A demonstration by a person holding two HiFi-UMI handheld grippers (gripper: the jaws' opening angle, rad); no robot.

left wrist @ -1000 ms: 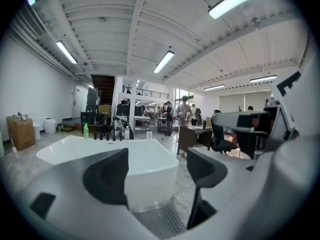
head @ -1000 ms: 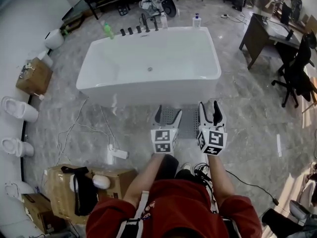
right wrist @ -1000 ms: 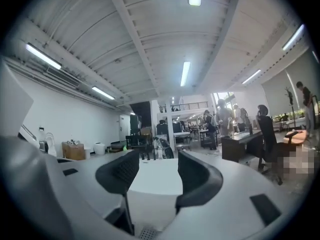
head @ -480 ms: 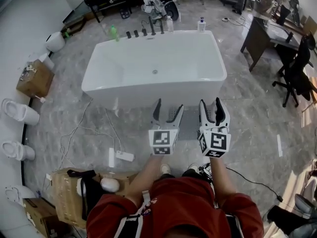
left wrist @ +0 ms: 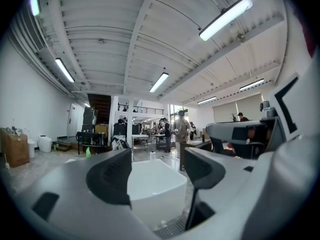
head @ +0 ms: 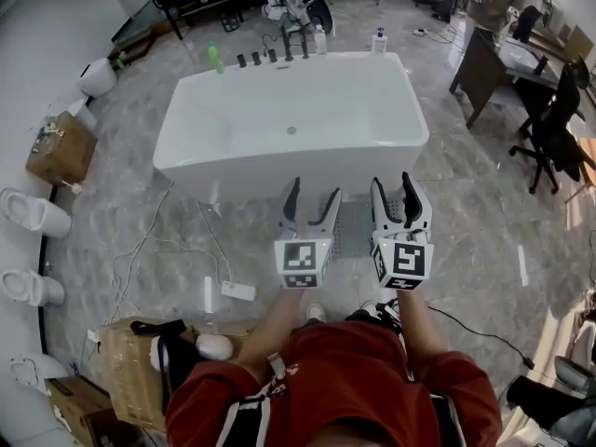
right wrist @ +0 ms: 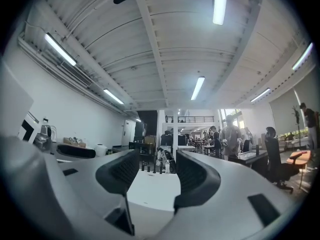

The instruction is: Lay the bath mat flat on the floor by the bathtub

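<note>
Both grippers have come up off the floor since a second ago. The left gripper (head: 312,196) has just closed its jaws a little, but they are still apart and empty. The right gripper (head: 392,188) has its jaws apart and empty too. One grey bath mat (head: 353,228) lies flat below the jaws, just beside the one bathtub (head: 289,128). The grippers hide its ends, so I cannot tell which way it runs.

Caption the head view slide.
Empty left gripper, jaws just narrowing, and open right gripper above grey perforated bath mat beside white bathtub.
</note>
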